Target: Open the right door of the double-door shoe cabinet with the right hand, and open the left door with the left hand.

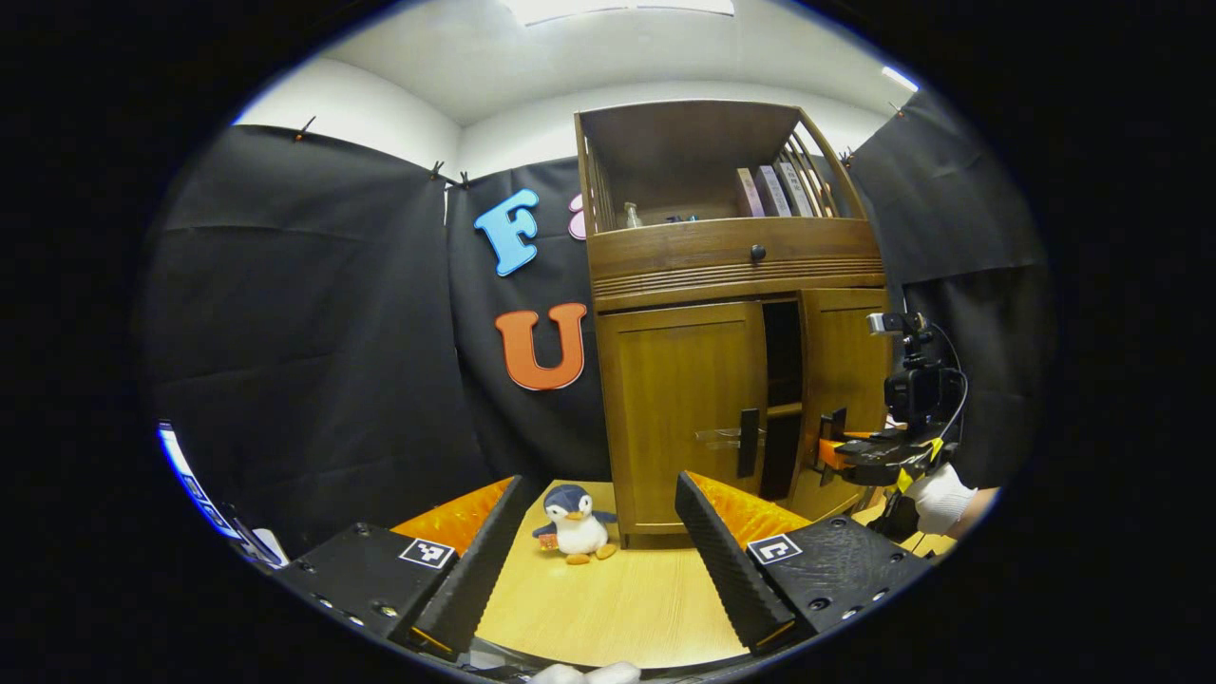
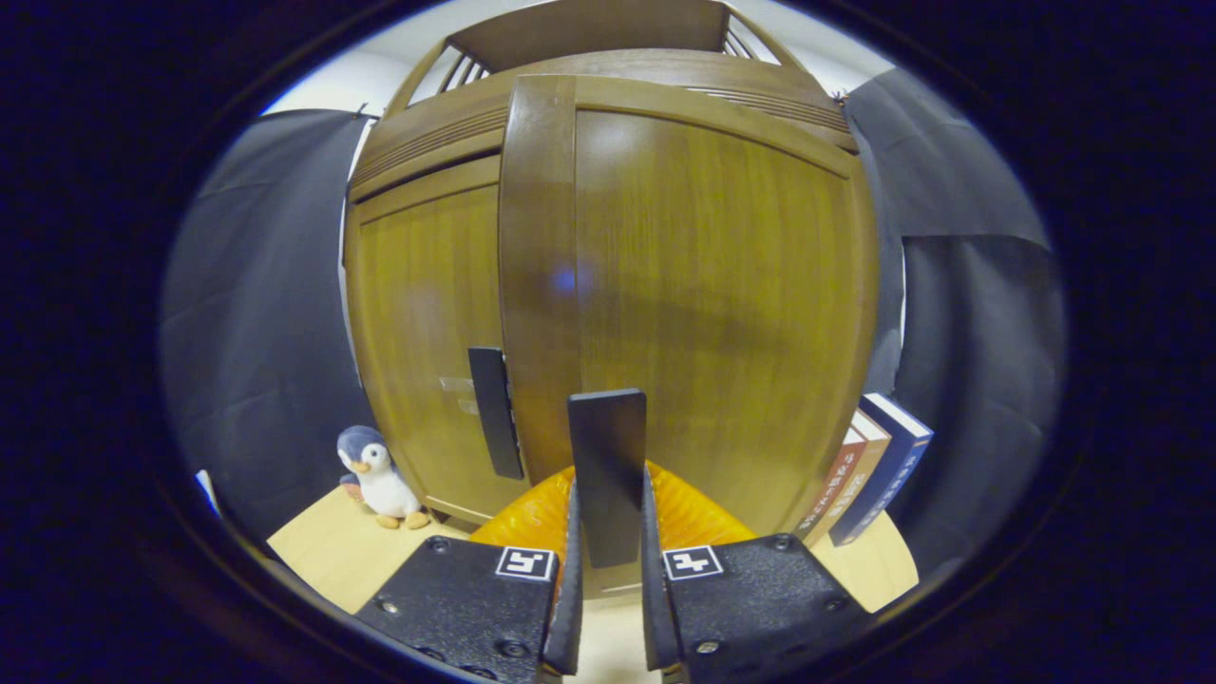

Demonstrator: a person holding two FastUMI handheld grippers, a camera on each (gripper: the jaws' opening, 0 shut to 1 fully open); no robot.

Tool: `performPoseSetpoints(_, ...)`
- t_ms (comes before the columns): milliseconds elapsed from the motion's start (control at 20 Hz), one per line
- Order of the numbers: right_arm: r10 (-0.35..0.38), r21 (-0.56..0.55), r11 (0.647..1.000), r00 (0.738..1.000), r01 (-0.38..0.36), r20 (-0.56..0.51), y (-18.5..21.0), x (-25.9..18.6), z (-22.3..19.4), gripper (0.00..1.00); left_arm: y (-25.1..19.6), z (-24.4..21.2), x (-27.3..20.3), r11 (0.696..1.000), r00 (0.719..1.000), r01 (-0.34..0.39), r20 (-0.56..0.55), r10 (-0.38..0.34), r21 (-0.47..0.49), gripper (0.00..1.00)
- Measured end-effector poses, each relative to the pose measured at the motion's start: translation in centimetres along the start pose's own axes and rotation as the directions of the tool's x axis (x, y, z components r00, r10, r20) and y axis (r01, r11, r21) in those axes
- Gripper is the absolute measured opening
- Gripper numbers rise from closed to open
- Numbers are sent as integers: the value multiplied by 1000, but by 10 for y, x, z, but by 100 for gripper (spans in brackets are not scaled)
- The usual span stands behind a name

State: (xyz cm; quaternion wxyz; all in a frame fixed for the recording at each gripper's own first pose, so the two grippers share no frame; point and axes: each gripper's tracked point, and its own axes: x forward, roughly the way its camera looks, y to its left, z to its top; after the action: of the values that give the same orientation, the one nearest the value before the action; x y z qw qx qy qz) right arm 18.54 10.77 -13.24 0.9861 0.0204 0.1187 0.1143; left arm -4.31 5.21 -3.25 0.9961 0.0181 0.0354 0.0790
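A: Left gripper view: the left gripper [image 1: 597,560] hangs wide open above the table [image 1: 617,608], gripping nothing. Ahead stands the shoe cabinet [image 1: 731,313], its left door [image 1: 679,408] closed and its right door [image 1: 841,380] ajar, with a shelf in the gap between them. Books [image 1: 774,190] and a small bottle [image 1: 630,215] sit on the top shelf.

B: And the penguin toy [image 1: 575,524] sits at the cabinet's foot. Right gripper view: the right gripper [image 2: 608,579] is clamped on the right door's handle [image 2: 608,475], both fingers pressing it. More books [image 2: 869,470] lean beside the cabinet.

Recording booth, black cloth walls [image 1: 313,313], wooden shoe cabinet [image 1: 731,323], plush penguin [image 1: 575,524]
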Motion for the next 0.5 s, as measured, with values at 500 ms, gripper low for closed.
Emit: performPoseSetpoints(500, -22, 17, 1000, 1000, 22, -1, -32, -55, -15, 28, -8, -4, 4, 999, 999, 36, -5, -36, 8, 96)
